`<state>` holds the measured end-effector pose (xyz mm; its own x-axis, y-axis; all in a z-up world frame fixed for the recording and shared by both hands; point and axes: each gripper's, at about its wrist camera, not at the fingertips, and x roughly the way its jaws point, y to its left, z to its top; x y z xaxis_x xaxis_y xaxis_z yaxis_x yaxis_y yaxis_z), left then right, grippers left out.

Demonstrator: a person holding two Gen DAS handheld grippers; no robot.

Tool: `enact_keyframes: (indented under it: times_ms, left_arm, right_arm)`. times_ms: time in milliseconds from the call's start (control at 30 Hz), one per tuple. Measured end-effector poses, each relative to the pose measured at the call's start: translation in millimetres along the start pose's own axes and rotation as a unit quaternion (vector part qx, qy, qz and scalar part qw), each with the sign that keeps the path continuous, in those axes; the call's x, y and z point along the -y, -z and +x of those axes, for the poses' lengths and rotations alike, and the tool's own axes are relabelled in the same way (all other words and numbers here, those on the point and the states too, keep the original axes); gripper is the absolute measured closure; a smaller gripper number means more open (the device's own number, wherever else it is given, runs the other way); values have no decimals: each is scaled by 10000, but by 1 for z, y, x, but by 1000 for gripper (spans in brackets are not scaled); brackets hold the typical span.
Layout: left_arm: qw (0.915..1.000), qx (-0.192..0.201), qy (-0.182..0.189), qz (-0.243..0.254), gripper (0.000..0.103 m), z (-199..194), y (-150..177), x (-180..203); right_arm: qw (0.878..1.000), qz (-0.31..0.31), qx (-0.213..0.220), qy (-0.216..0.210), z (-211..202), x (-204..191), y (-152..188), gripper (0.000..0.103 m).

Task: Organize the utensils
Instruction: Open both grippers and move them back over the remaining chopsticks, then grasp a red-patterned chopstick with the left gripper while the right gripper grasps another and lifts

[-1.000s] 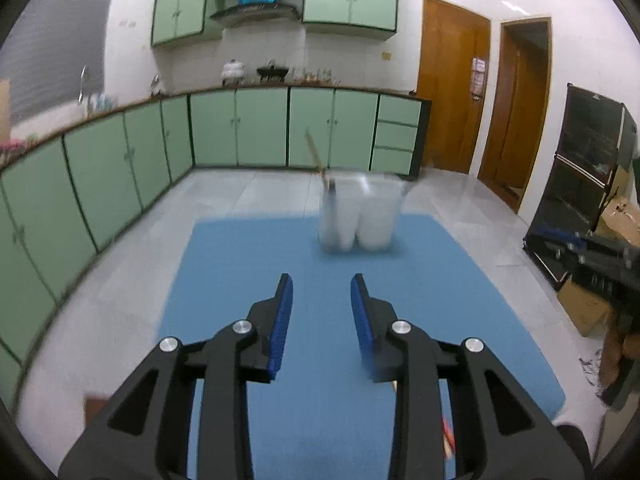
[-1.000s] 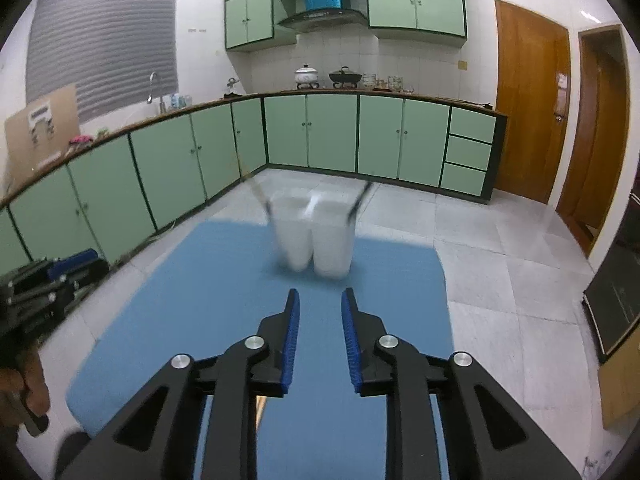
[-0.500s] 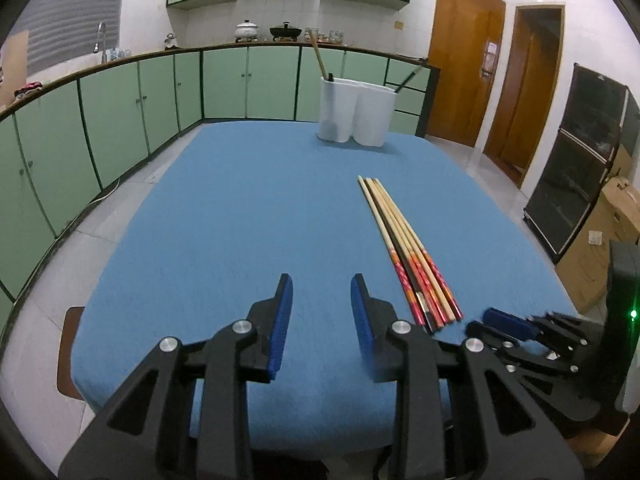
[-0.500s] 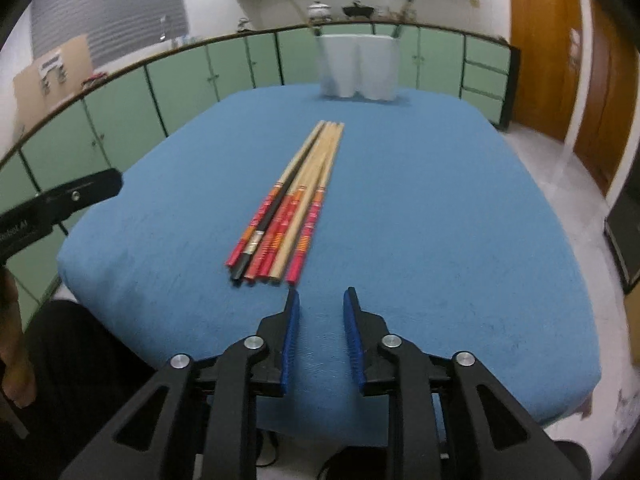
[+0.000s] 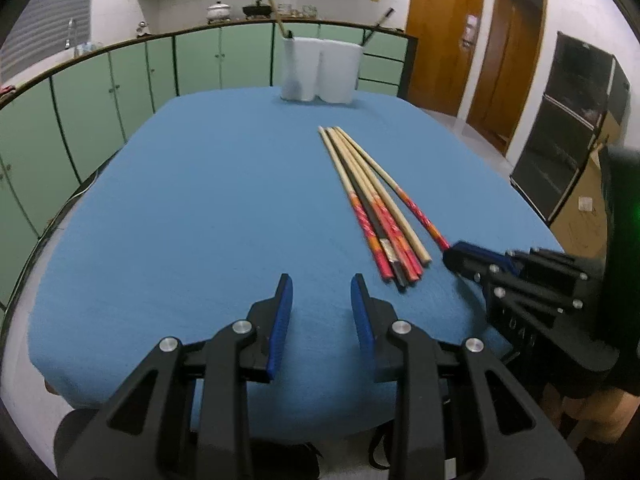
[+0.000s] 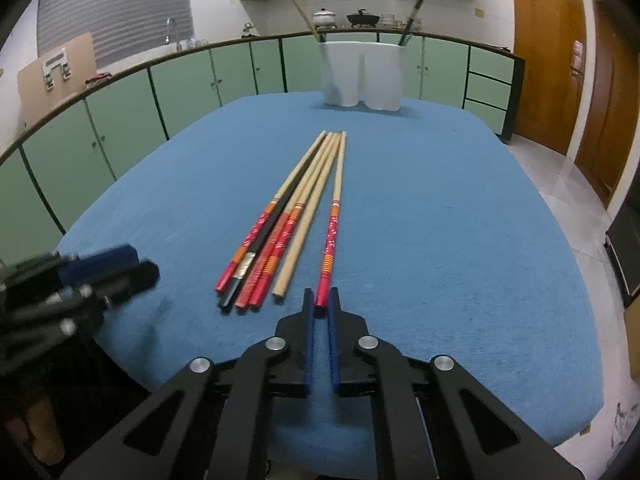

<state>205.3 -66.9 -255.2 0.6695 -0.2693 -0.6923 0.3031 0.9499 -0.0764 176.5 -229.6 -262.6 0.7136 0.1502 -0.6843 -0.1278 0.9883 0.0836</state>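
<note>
Several chopsticks [image 6: 288, 220] lie side by side on the blue table [image 6: 460, 240], most with red ends, one black. One red-ended chopstick [image 6: 334, 216] lies apart on the right. My right gripper [image 6: 320, 300] has its jaws narrowed around this chopstick's near end. The bundle also shows in the left wrist view [image 5: 372, 204]. My left gripper [image 5: 320, 292] is open and empty over the table's near edge, left of the bundle. A white two-cup holder [image 6: 362, 76] stands at the far edge with a few utensils in it.
The holder also shows in the left wrist view [image 5: 318, 70]. Green kitchen cabinets [image 5: 100, 92] run behind and to the left of the table. Wooden doors [image 5: 444, 32] and a black shelf unit [image 5: 568, 128] stand at the right.
Both grippers have come down and forward towards the table. My right gripper has narrowed around the end of the rightmost chopstick, which now lies apart from the bundle. The left gripper has stayed open.
</note>
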Motion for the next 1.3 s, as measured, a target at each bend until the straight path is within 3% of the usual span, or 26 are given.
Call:
enact_keyframes:
  times_ms: [500,833,1033,1300]
  left_arm:
    - [9994,-48,9,331,70,20,3,35]
    - [9997,0,-91,243,70,24,-1,36]
    - [10000,7,-61,0,75,22,-1,25]
    - [9997,91,-156,188,71,27,-3,30]
  right_arm:
    - [9996,261,74,125,1,24,-2,97]
    - [9998,152,91,125,4,21,-4,96]
    - [9998,140,100,131,4,20,-4,96]
    - [9997,119,140,164,6,20,-5,96]
